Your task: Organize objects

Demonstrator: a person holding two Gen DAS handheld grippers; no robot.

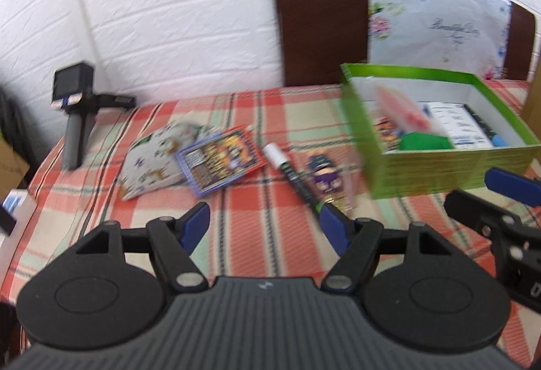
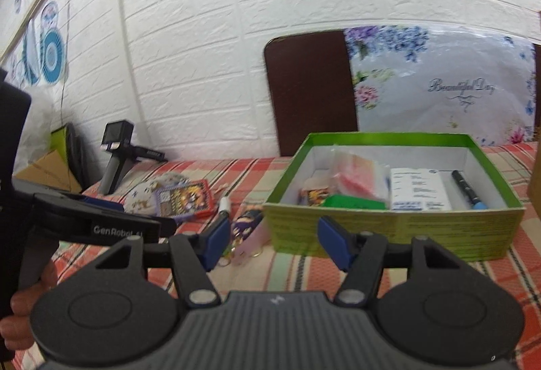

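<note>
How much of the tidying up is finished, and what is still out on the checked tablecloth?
Partly done. The green cardboard box already holds a blue-capped black marker, a white printed packet and more. Nothing is in hand: the left gripper and right gripper are both open and empty. Left on the cloth: a patterned fabric pouch, a colourful card pack, a white-capped black marker and a purple keychain figure.

brown chair back (image 1: 321,21) – floral cushion (image 1: 436,21), perhaps – brick-pattern wall (image 2: 236,31).

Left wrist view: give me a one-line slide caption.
Open left gripper hovers over a plaid tablecloth facing a marker, card pack and green box.
</note>
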